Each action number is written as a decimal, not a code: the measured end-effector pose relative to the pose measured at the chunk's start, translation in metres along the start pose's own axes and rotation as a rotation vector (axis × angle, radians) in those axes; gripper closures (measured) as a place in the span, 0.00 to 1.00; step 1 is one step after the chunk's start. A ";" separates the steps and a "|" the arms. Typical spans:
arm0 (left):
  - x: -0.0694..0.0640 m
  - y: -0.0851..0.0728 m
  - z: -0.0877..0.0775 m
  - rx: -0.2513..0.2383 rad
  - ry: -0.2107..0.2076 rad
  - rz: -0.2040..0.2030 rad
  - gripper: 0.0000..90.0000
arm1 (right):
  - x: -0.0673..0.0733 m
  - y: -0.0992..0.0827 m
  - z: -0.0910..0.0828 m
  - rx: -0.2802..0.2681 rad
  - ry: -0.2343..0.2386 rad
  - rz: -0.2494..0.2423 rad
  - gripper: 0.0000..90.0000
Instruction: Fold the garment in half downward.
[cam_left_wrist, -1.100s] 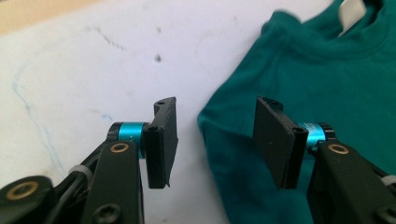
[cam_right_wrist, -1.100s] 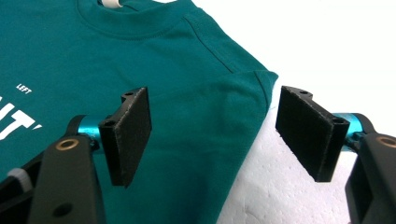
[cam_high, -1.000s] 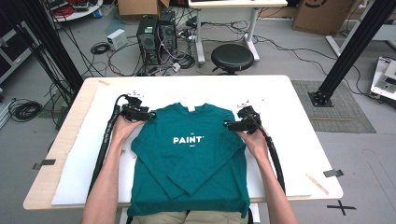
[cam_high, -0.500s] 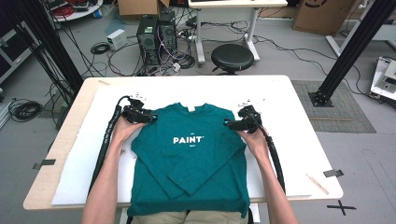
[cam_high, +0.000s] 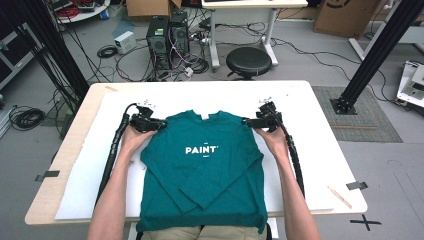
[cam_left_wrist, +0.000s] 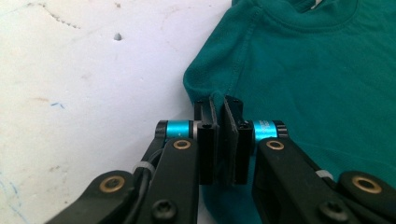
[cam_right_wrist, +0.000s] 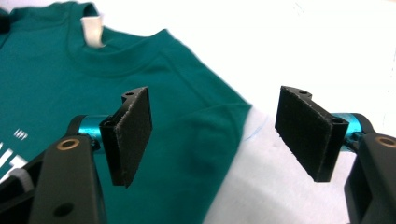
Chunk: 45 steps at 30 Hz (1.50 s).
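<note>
From the high view, a teal long-sleeved shirt with "PAINT" printed on the chest lies flat on the white table, sleeves folded across the front, hem hanging over the near edge. The left gripper sits right at the shirt's left shoulder, and the right gripper is at the opposite shoulder, a forearm running back from each to the bottom edge. Beyond the table there's a black stool and two computer towers on the grey floor.

Over to the left gripper view: the left gripper has just been closing, and its black pads now pinch a small fold of the shirt at the shoulder seam, fabric bunched up between them, the white table to one side.

Right gripper view now: the right gripper has its jaws standing wide apart, nothing pressed. The shirt's shoulder edge lies below and between the pads, white neck label visible at the collar.
</note>
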<state>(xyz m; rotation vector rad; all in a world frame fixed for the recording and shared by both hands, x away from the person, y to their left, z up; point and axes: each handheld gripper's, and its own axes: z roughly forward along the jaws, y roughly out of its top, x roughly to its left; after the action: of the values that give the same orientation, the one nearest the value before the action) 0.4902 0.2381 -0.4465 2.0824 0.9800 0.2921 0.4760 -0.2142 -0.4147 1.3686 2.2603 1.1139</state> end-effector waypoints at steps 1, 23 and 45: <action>0.001 0.000 0.000 -0.001 -0.002 -0.001 0.94 | -0.005 0.001 0.003 0.003 0.009 0.008 0.32; -0.003 -0.001 0.000 -0.007 0.017 -0.007 0.94 | 0.007 -0.001 0.039 0.123 -0.064 -0.095 0.63; -0.005 0.002 -0.012 -0.109 0.038 -0.055 0.95 | -0.002 0.001 0.026 0.039 -0.037 -0.063 0.96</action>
<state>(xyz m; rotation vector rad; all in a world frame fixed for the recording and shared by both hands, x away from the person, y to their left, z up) 0.4817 0.2403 -0.4360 1.9547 1.0191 0.3503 0.4930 -0.2036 -0.4320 1.3122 2.2936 1.0211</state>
